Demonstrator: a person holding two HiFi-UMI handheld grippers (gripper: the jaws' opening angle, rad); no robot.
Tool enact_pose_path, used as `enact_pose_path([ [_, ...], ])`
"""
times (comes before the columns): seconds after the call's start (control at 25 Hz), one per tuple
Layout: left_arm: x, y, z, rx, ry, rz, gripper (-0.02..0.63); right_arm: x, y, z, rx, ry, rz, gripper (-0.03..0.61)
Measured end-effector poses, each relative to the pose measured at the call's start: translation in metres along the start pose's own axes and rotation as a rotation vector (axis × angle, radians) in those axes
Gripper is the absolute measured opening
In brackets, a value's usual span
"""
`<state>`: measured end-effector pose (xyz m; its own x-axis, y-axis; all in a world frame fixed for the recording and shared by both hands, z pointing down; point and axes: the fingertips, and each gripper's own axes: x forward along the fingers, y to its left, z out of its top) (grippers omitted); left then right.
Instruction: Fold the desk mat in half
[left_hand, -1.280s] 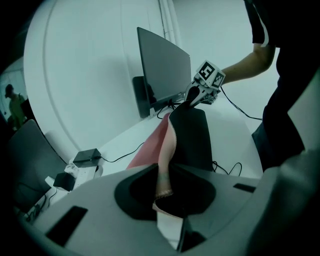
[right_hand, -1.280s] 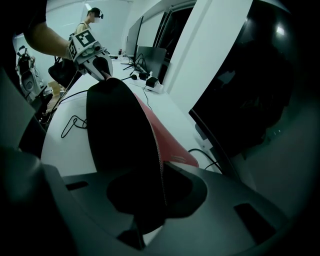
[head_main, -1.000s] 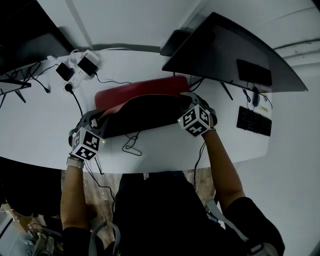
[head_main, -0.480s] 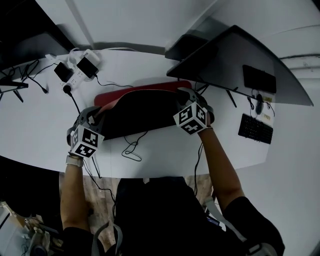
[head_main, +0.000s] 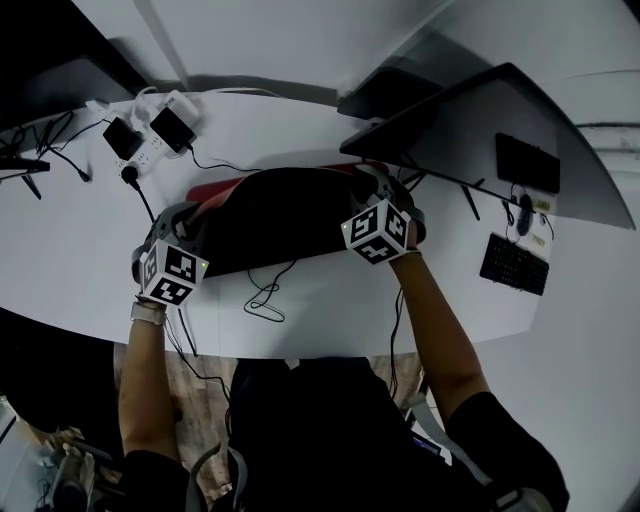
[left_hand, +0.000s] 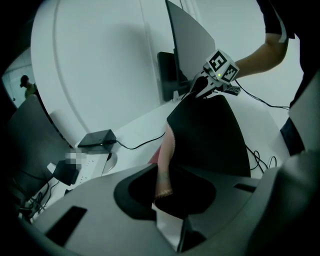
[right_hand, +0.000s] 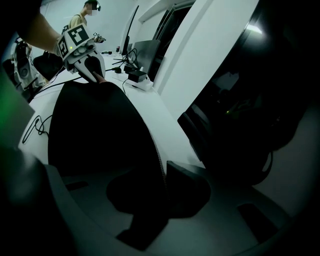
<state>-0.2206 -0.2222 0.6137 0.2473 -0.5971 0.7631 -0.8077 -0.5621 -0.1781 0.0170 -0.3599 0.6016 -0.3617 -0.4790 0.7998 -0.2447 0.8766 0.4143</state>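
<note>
The desk mat (head_main: 280, 215) is red on top and black underneath. It lies on the white table (head_main: 80, 250), and its near edge is lifted and carried over toward the far edge. Only a strip of red (head_main: 205, 192) shows at the left. My left gripper (head_main: 190, 228) is shut on the mat's left corner, whose edge (left_hand: 165, 175) runs between its jaws. My right gripper (head_main: 370, 188) is shut on the right corner, with the mat's black sheet (right_hand: 100, 130) passing between its jaws. Each gripper view shows the other gripper: the right gripper (left_hand: 200, 90) and the left gripper (right_hand: 95, 70).
A tilted monitor (head_main: 480, 130) stands close behind my right gripper. A power strip with plugs (head_main: 150, 135) lies at the far left. A loose black cable (head_main: 262, 295) rests on the table near the front edge. A keyboard (head_main: 512, 265) lies at the right.
Both grippers have moved away from the person with the mat's near edge. The black underside now covers more of the red top.
</note>
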Motion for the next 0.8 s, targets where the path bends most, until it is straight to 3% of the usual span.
enact_pose_path([
  [0.4,0.019,-0.002,-0.011,0.021,0.05,0.018,0.094,0.017,-0.003,0.0,-0.008,-0.002,-0.048,0.112],
  [0.8,0.021,0.005,-0.013,0.027,0.043,0.079,0.133,0.025,-0.007,-0.001,0.017,-0.002,-0.07,0.143],
])
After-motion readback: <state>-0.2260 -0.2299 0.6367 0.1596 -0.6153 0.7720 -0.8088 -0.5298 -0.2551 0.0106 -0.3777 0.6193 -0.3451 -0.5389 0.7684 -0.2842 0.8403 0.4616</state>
